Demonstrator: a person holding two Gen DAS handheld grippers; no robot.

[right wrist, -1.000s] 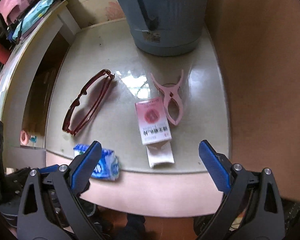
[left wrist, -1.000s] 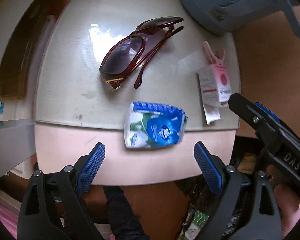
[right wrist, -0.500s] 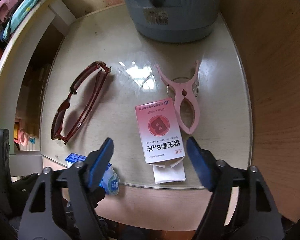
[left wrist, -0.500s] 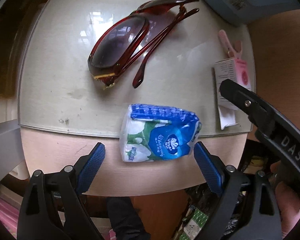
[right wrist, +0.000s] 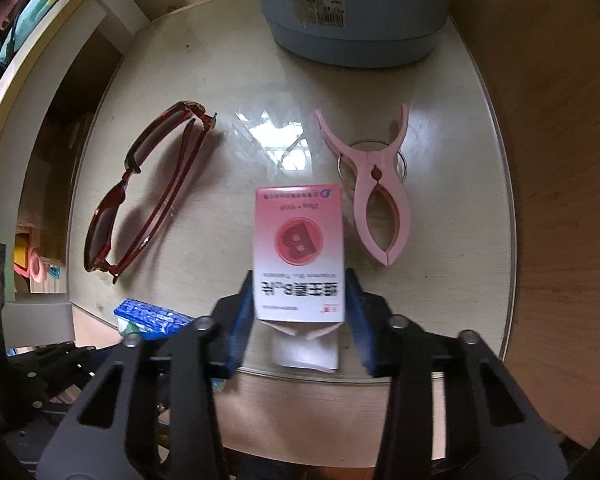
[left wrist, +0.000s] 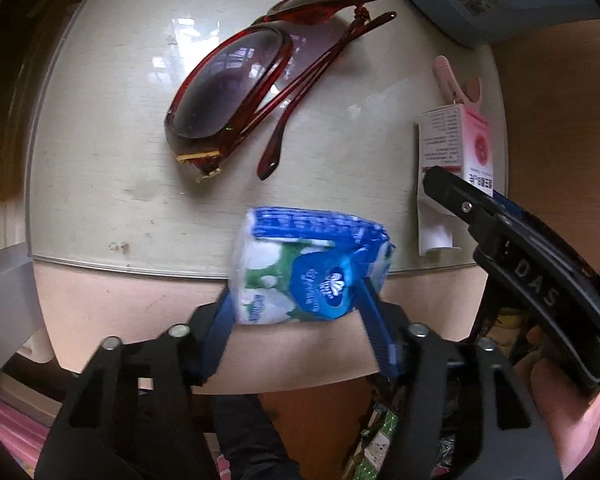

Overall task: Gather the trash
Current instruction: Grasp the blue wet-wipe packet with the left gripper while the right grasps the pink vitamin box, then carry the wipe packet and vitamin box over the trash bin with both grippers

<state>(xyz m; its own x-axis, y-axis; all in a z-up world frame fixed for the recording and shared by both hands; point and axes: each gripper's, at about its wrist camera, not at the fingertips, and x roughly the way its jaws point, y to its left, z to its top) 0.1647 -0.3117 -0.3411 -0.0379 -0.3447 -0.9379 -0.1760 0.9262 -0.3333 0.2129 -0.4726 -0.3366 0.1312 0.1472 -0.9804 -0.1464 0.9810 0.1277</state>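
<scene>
We're over a glass-topped table (right wrist: pixel 236 80), wood panel (right wrist: pixel 560 160) at right. Left gripper (left wrist: pixel 300 312) closing w/ pads on the tissue pack (left wrist: pixel 308 276) at the front edge. Right gripper (right wrist: pixel 300 304) closing on the pink pill box (right wrist: pixel 300 248). Sunglasses (left wrist: pixel 252 96), pink clip (right wrist: pixel 376 200) lie mid-table; blue bin (right wrist: pixel 356 12) at back.

glossy plastic sunglasses (left wrist: pixel 236 92), matt cardboard box (right wrist: pixel 299 248)

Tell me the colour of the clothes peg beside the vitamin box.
Pale pink clothes peg, plain, with a metal ring; clearest in the right wrist view.
</scene>
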